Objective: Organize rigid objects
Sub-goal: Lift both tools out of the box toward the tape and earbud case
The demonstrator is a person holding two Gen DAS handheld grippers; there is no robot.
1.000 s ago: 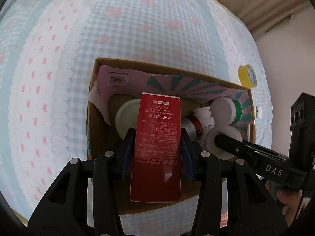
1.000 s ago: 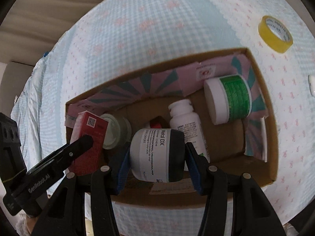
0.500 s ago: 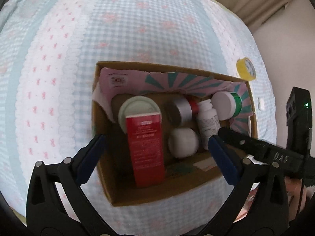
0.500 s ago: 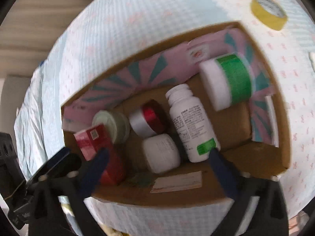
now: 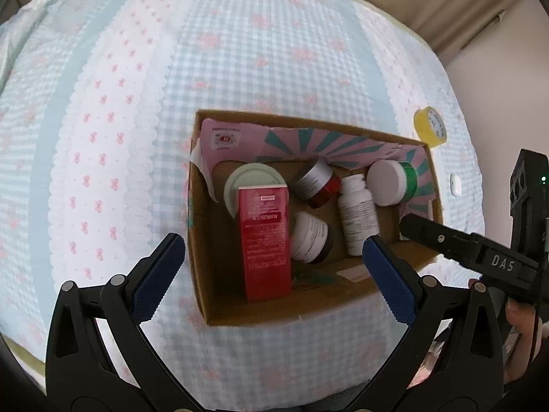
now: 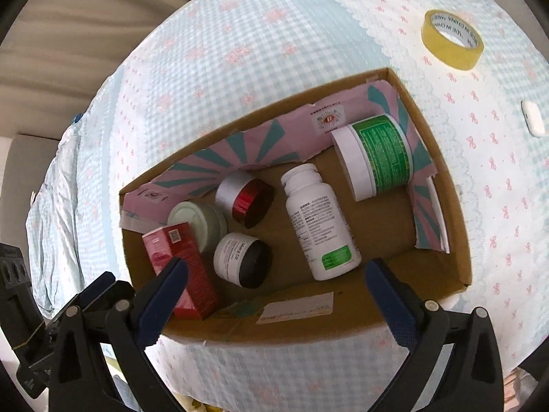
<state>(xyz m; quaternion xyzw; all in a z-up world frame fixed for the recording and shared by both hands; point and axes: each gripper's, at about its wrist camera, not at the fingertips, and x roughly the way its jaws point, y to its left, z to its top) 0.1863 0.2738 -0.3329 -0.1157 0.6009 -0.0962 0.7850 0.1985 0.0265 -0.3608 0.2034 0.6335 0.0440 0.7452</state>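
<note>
Inside, round jars (image 6: 243,263), corrugated cardboard box (image 6: 435,158).

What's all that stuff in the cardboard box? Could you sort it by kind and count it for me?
Jars: 4, namely the pale green-lidded jar, red jar, black-and-white jar and green-labelled tub.
Bottles: 1, the white pill bottle.
Cartons: 1, the red carton.
Total: 6.

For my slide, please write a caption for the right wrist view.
Open right gripper above a brown cardboard box holding a white pill bottle and jars.
</note>
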